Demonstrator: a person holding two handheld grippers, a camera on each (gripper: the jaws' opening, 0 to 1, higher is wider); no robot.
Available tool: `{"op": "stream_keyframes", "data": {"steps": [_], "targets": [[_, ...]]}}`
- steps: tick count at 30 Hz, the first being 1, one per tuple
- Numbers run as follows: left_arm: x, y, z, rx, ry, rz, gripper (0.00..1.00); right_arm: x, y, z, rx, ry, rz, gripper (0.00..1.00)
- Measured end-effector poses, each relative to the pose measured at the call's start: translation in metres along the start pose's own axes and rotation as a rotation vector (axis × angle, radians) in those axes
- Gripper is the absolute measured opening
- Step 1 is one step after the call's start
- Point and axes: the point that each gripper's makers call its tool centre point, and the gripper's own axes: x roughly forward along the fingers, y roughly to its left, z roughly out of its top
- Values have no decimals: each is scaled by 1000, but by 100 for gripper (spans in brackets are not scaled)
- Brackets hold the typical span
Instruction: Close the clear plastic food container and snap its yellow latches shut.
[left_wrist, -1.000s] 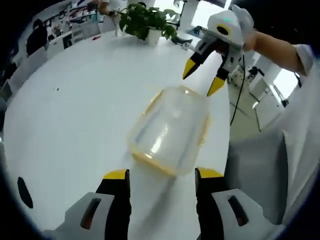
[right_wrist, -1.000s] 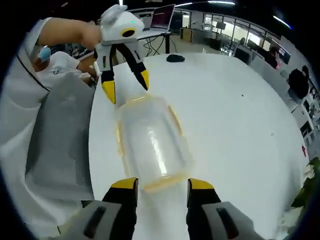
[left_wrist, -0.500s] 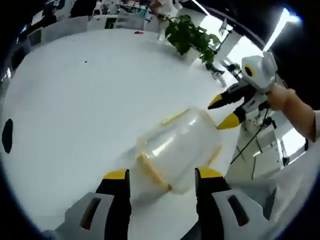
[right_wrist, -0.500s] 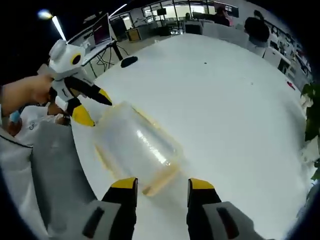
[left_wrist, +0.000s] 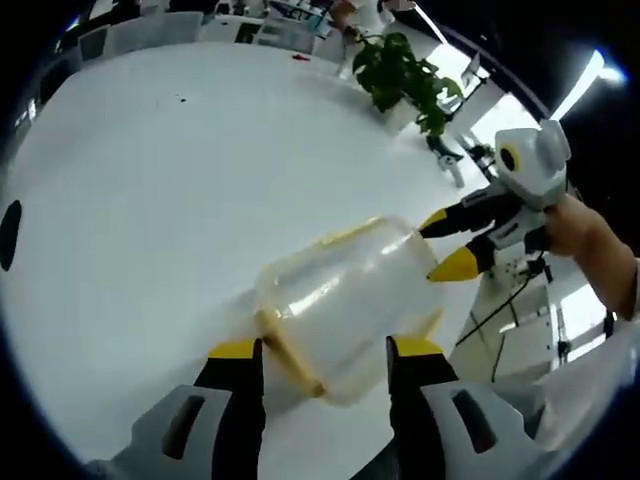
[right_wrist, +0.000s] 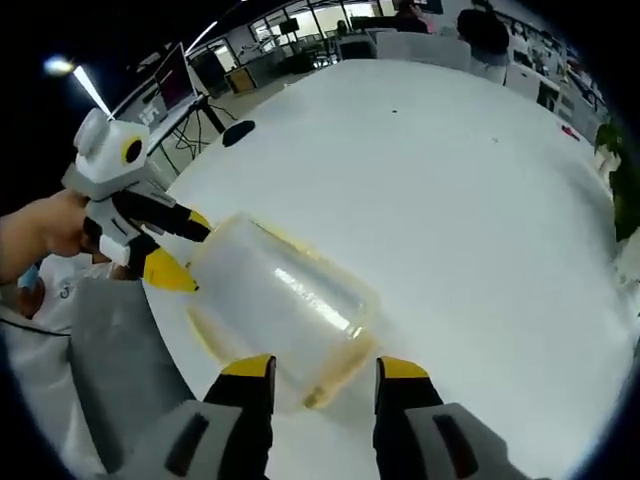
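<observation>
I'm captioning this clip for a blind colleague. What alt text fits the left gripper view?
A clear plastic food container with yellow latches lies on a white table, just ahead of the left gripper, whose yellow-tipped fingers are open. The right gripper, held in a person's hand, is at the container's far end; a potted plant stands behind.

Both views look down close at the clear container (left_wrist: 340, 300) (right_wrist: 275, 300) from opposite ends, sharing it and the white table (left_wrist: 150, 200) (right_wrist: 450, 200).
</observation>
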Motion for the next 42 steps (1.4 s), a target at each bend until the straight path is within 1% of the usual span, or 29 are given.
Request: {"op": "stream_keyframes", "data": {"steps": [2, 3, 6, 7, 10, 12, 16, 21, 23, 24, 25, 26, 27, 30, 31, 32, 33, 34, 42], "targets": [[1, 0, -1, -22, 7, -4, 48, 1, 4, 0, 6, 5, 26, 35], [2, 0, -2, -18, 10, 0, 47, 2, 5, 0, 18, 6, 37, 35], [1, 6, -4, 20, 21, 27, 41, 2, 4, 1, -12, 2, 29, 36], [2, 5, -3, -2, 19, 20, 40, 2, 4, 1, -7, -1, 29, 36], [2, 5, -3, 0, 22, 21, 40, 3, 4, 0, 17, -4, 42, 36], [3, 6, -2, -15, 24, 19, 40, 3, 4, 0, 27, -1, 47, 36], [3, 6, -2, -12, 26, 18, 39, 4, 5, 0, 5, 16, 42, 35], [4, 5, -2, -15, 25, 14, 38, 5, 6, 0, 1, 34, 37, 35], [5, 4, -1, -19, 15, 15, 37, 5, 6, 0, -17, 37, 34, 35], [6, 5, -1, -4, 32, 13, 36, 5, 6, 0, -3, 39, 33, 35], [0, 13, -20, -59, 121, 68, 35, 6, 6, 0, 1, 38, 30, 36], [7, 9, -10, -41, 45, 14, 35, 6, 7, 1, -10, 39, 23, 36], [8, 7, -8, -10, 42, 3, 35, 5, 7, 1, -15, 42, 17, 37], [11, 6, -8, -10, 39, 5, 35, 7, 7, 1, -8, 42, 12, 38], [12, 6, -11, -21, 49, 8, 35, 8, -3, 8, 1, 2, -34, 39], [11, 6, -9, -16, 44, 6, 35, 9, 12, 1, 55, 31, 62, 39], [13, 5, -10, -7, 48, 5, 35, 10, 7, 0, 38, 24, 50, 40], [13, 5, -8, -6, 52, 5, 35, 11, 7, 0, 36, 22, 55, 40], [12, 3, -4, -9, 46, 0, 36, 11, 10, 0, 53, 30, 73, 41]]}}
